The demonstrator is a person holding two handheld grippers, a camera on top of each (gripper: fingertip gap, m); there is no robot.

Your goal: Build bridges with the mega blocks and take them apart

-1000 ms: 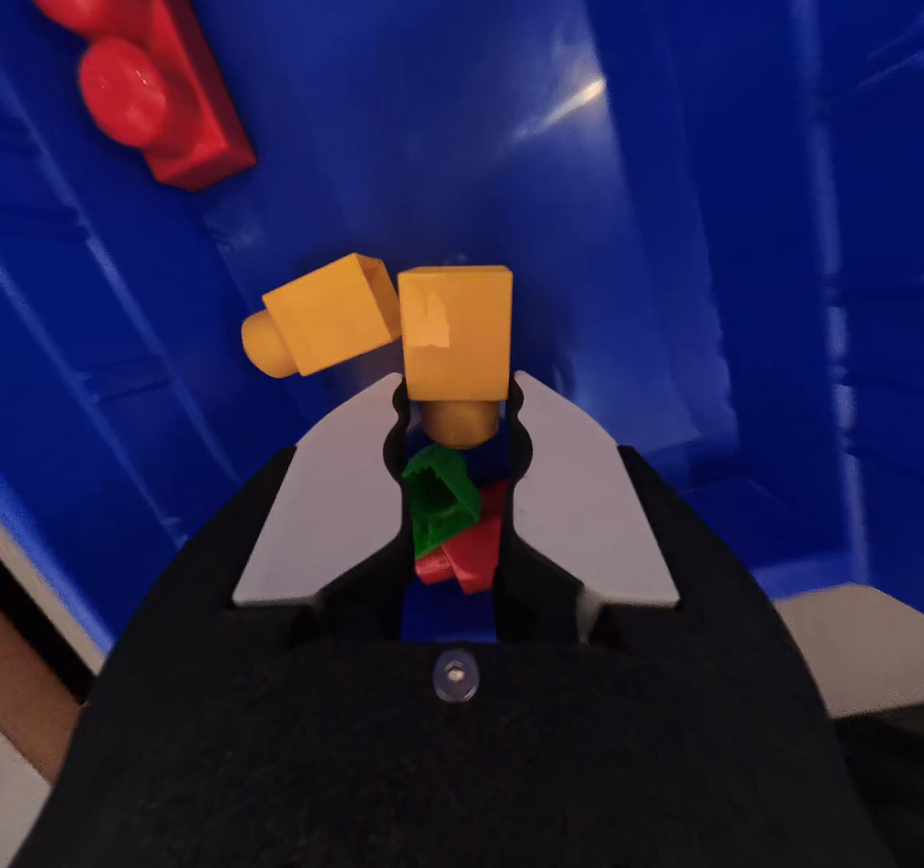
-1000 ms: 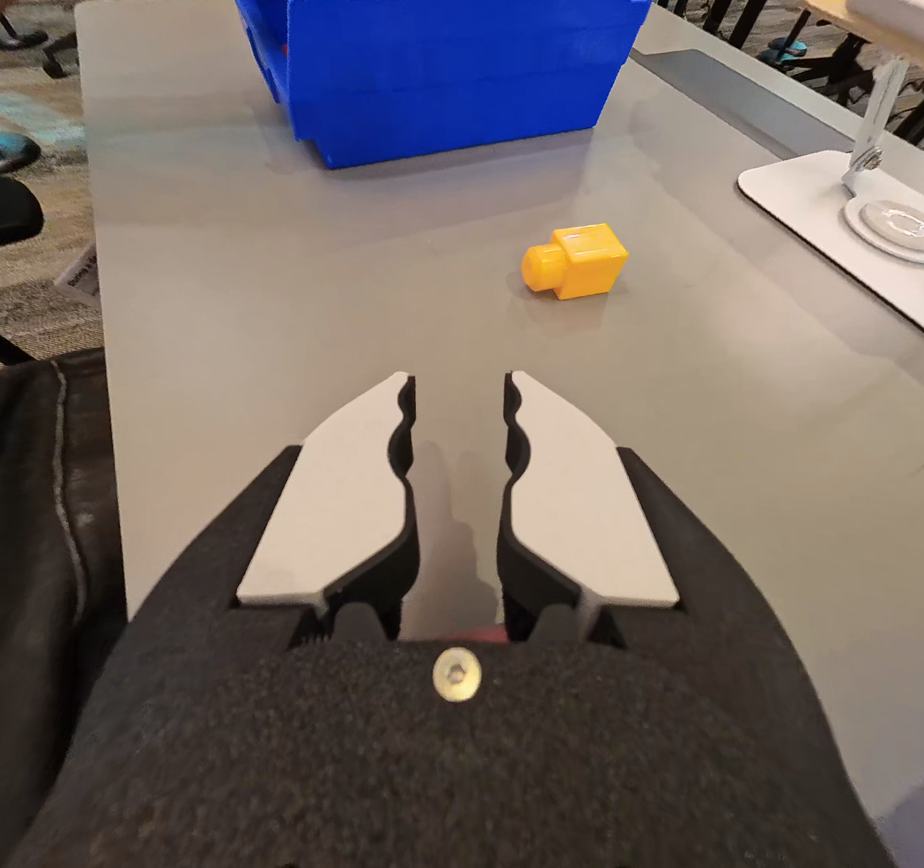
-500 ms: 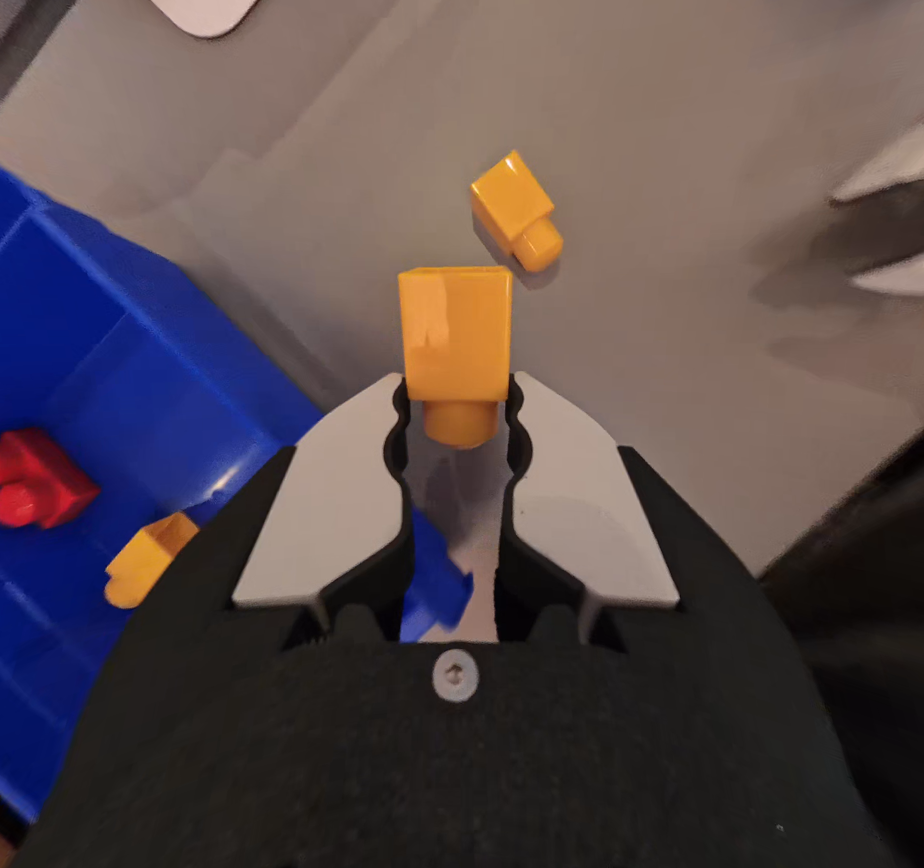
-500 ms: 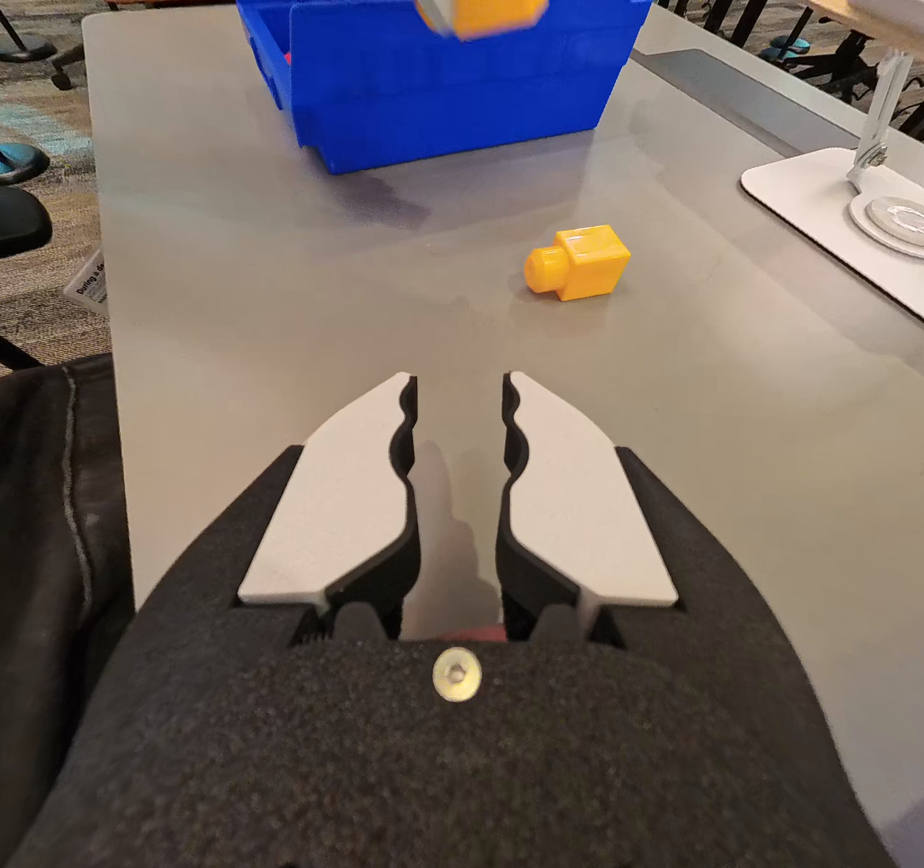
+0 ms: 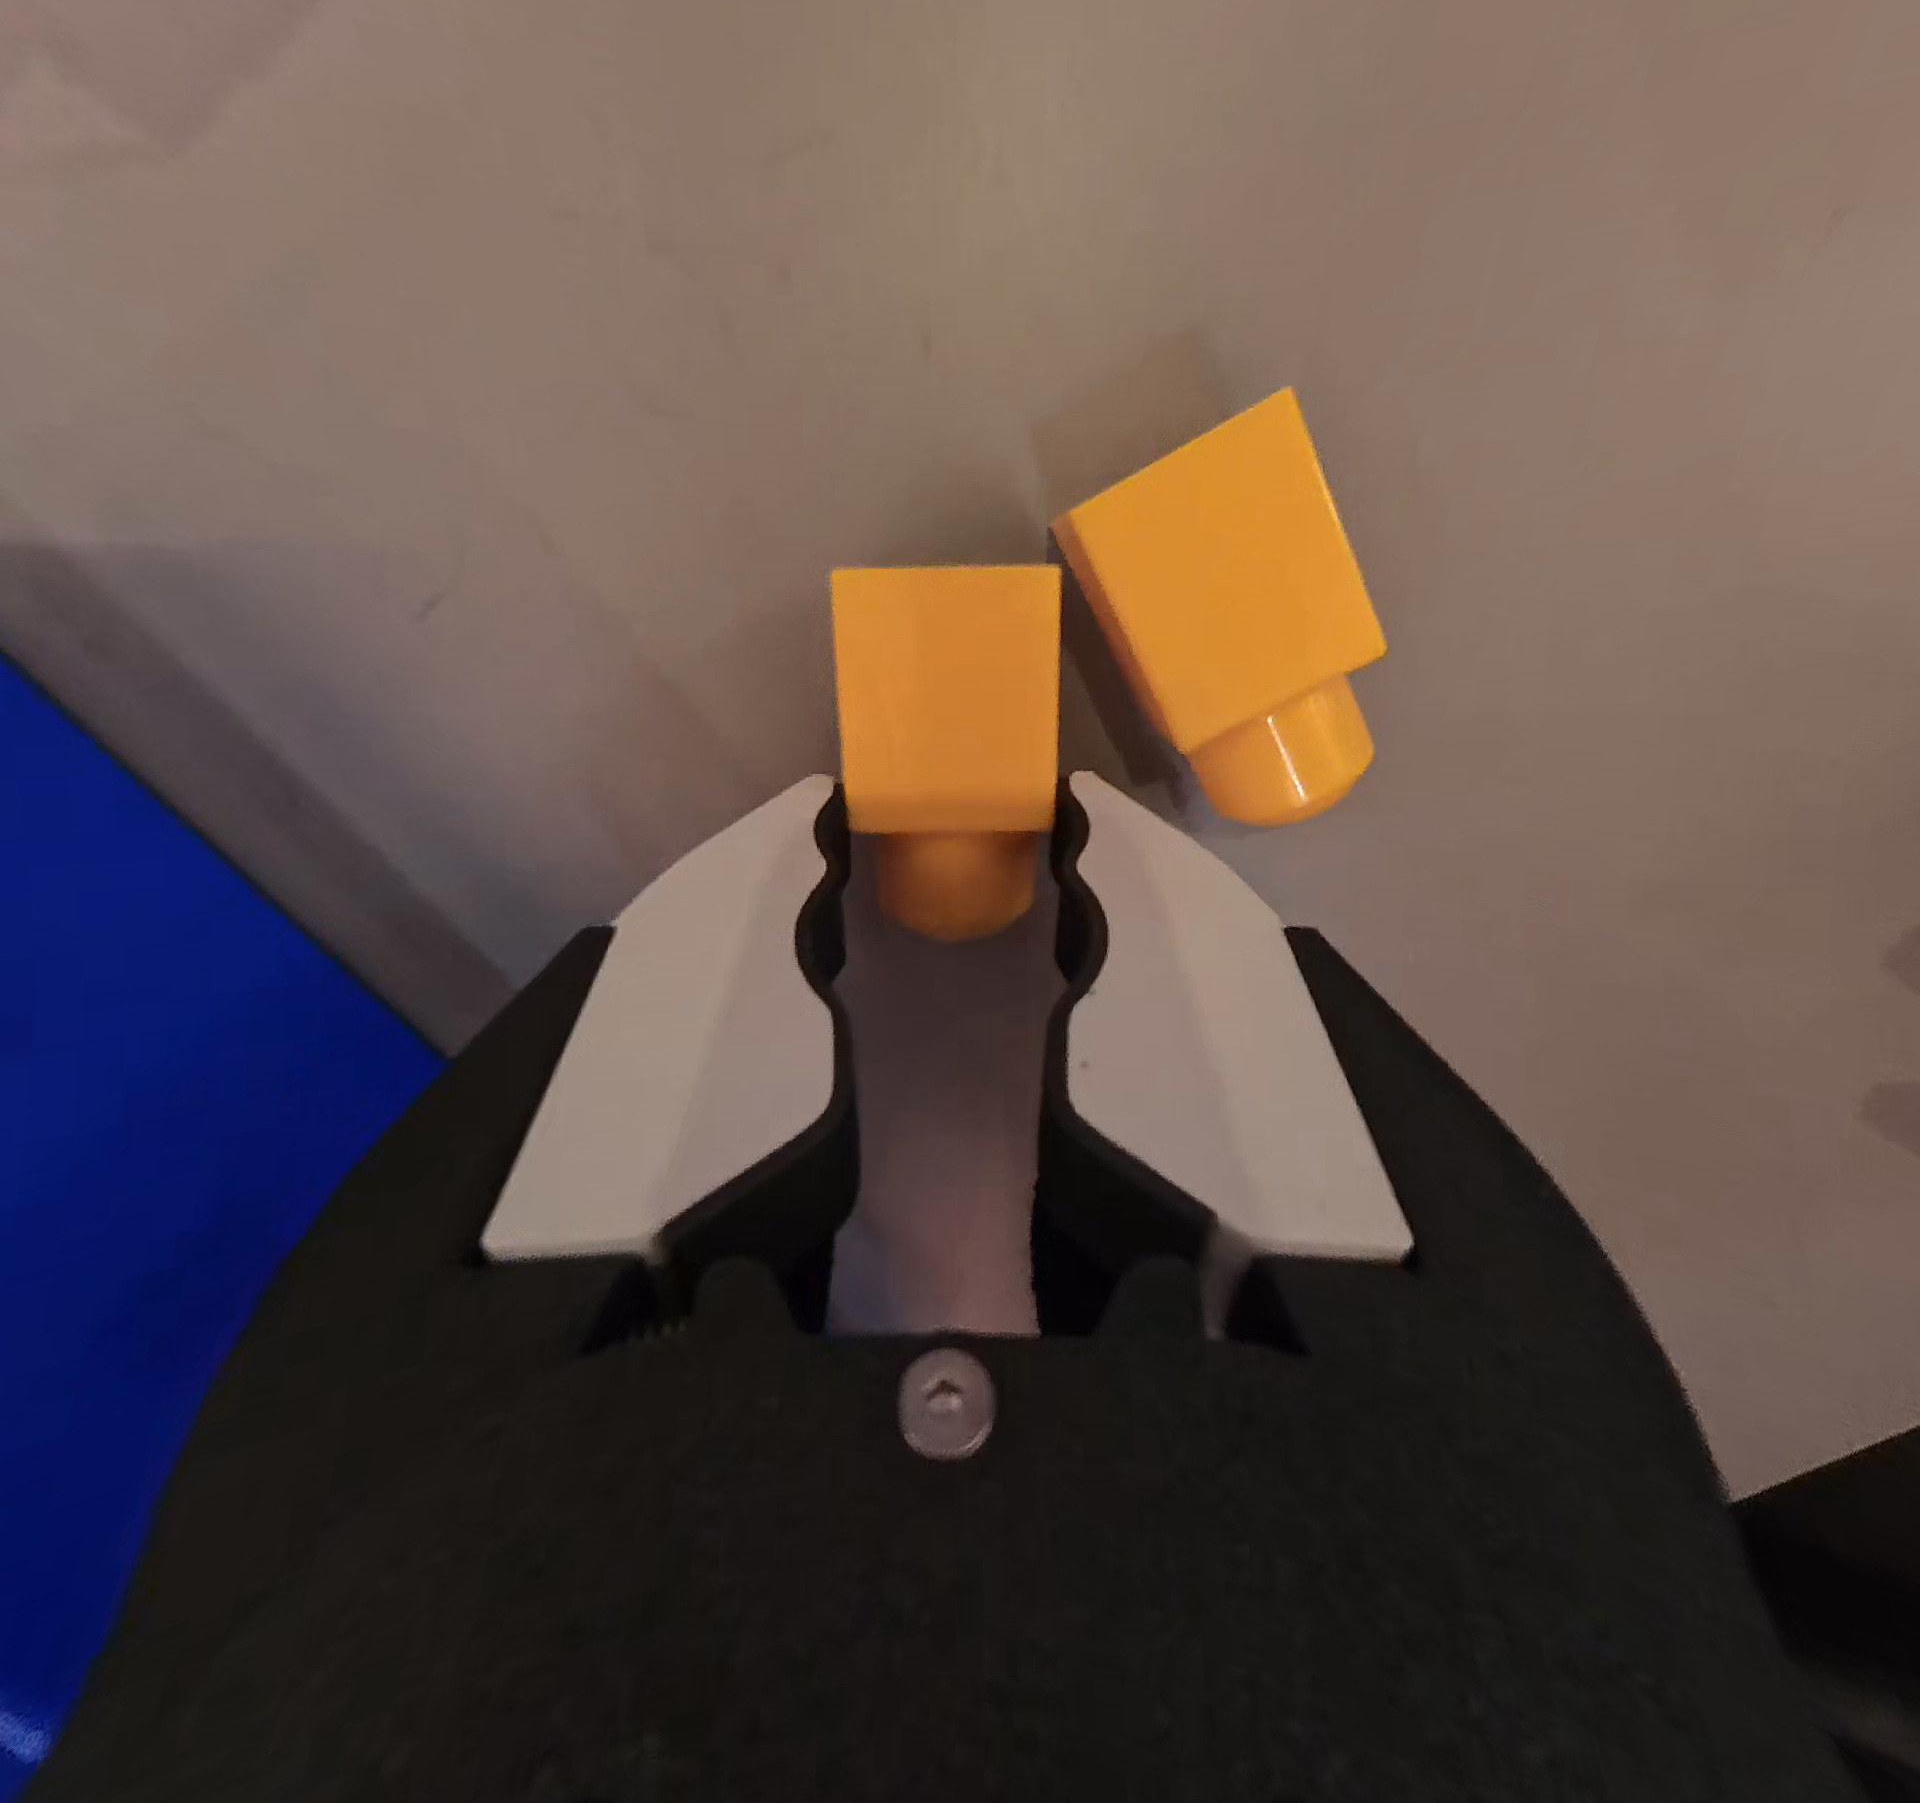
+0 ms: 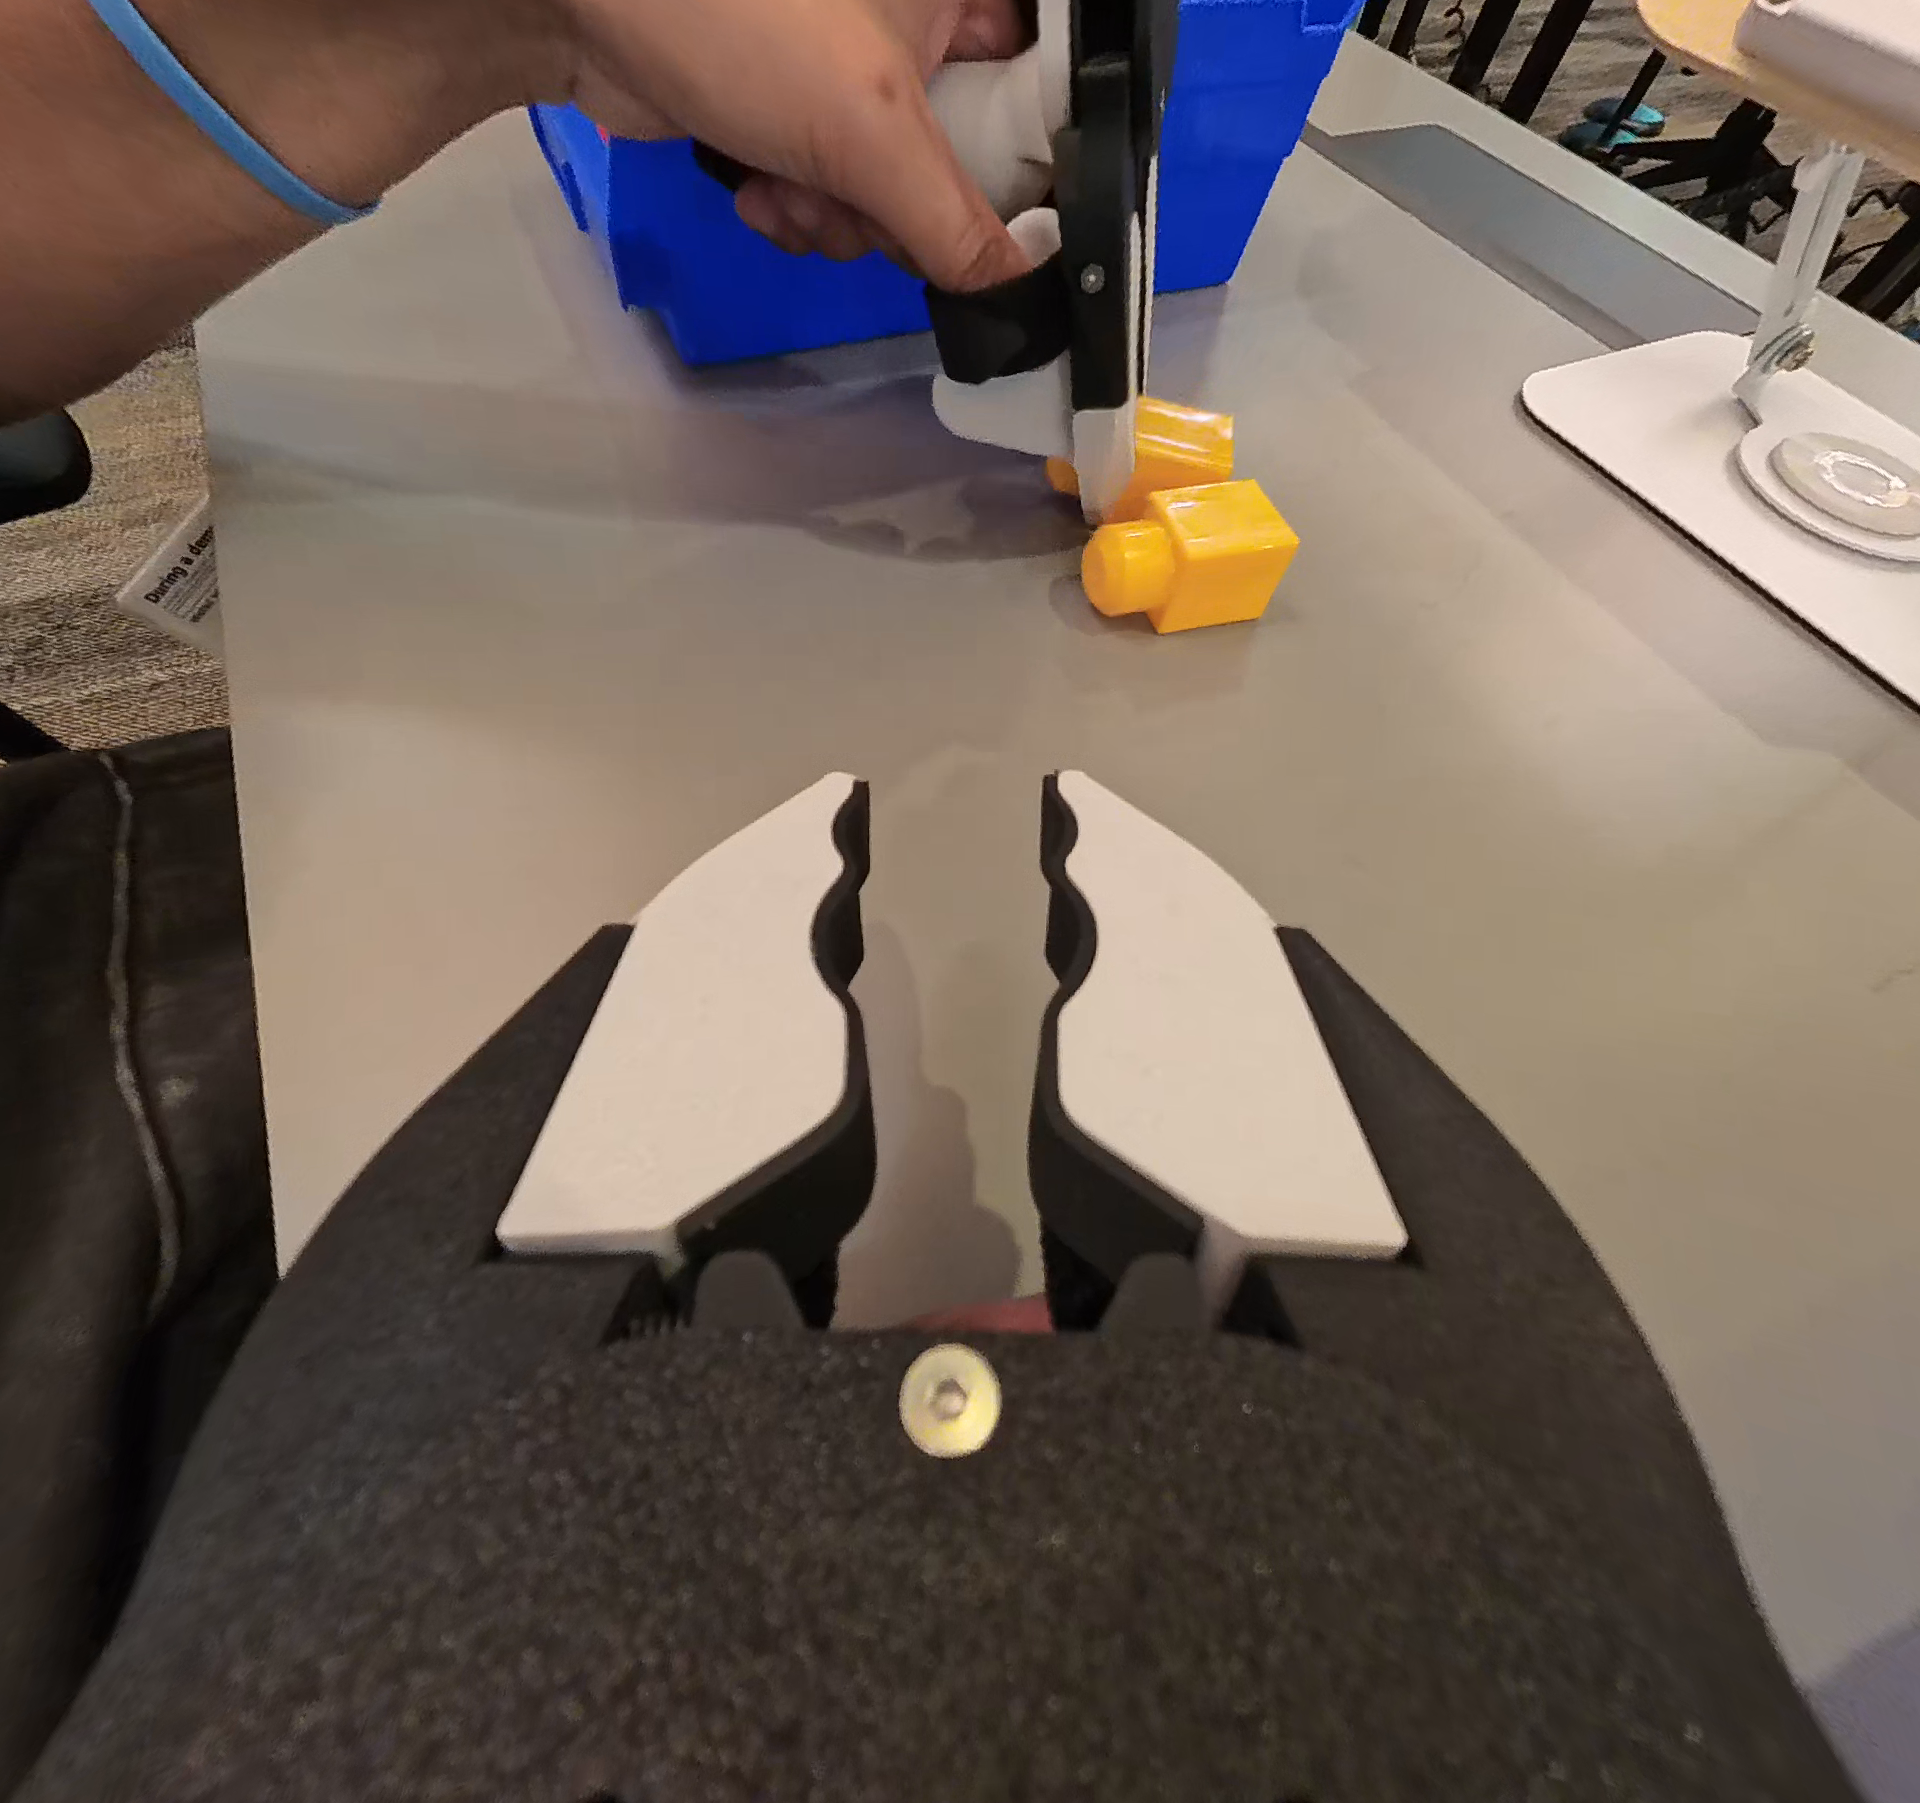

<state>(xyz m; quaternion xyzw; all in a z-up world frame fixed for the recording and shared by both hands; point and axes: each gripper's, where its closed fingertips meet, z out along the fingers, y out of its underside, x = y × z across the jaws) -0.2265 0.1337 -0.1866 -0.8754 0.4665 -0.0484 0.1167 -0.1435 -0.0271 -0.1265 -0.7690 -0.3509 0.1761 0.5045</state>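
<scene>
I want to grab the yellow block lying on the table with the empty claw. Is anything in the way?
No. In the right wrist view, only bare grey table lies between the right claw and the lying yellow block.

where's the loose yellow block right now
In the right wrist view, the loose yellow block lies on the grey table, beside the block held by the left tongs.

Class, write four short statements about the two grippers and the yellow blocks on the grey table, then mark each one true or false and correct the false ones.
1. The left gripper grips a yellow block between its jaws. True.
2. The right gripper also holds a block. False: its jaws are open and empty.
3. A second yellow block lies on its side on the grey table. True.
4. The blue bin sits on the floor. False: it stands on the table, behind the blocks.
</scene>
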